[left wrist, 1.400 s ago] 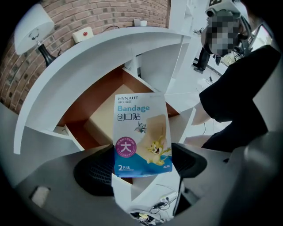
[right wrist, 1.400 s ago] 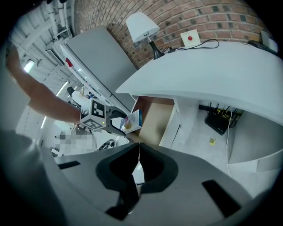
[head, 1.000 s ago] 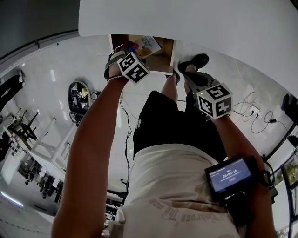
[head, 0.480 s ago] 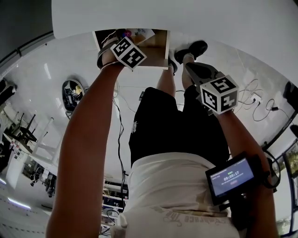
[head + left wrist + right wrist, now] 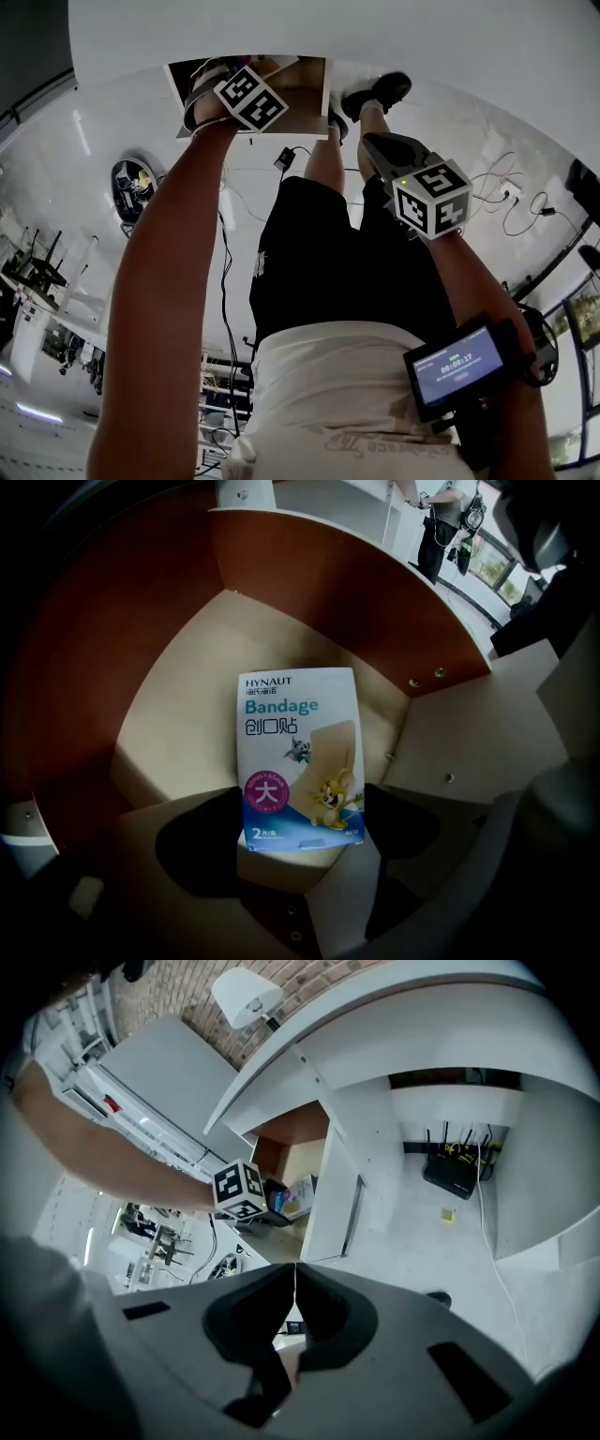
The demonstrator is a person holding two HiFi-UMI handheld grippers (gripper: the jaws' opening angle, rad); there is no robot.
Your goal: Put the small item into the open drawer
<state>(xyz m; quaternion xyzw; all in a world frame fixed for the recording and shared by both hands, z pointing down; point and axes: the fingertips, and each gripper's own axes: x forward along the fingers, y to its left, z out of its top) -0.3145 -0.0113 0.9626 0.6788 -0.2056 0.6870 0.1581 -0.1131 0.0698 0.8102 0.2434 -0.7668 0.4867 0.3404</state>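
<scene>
A blue-and-white bandage packet is pinched at its lower edge between the jaws of my left gripper. It hangs inside the open drawer, which has a beige floor and brown walls. From the head view, the left gripper reaches into the drawer under the white desk top, and its cube hides the packet. My right gripper hovers over the person's legs, away from the drawer. Its jaws are shut and empty. The right gripper view shows the packet beside the left gripper's cube.
A white desk spans the top of the head view, above the drawer. Cables lie on the floor at right, and a black router sits under the desk. The person's shoes stand next to the drawer front.
My left gripper has pushed forward with the packet, from the drawer's front edge to inside the drawer. The right gripper has stayed about where it was.
</scene>
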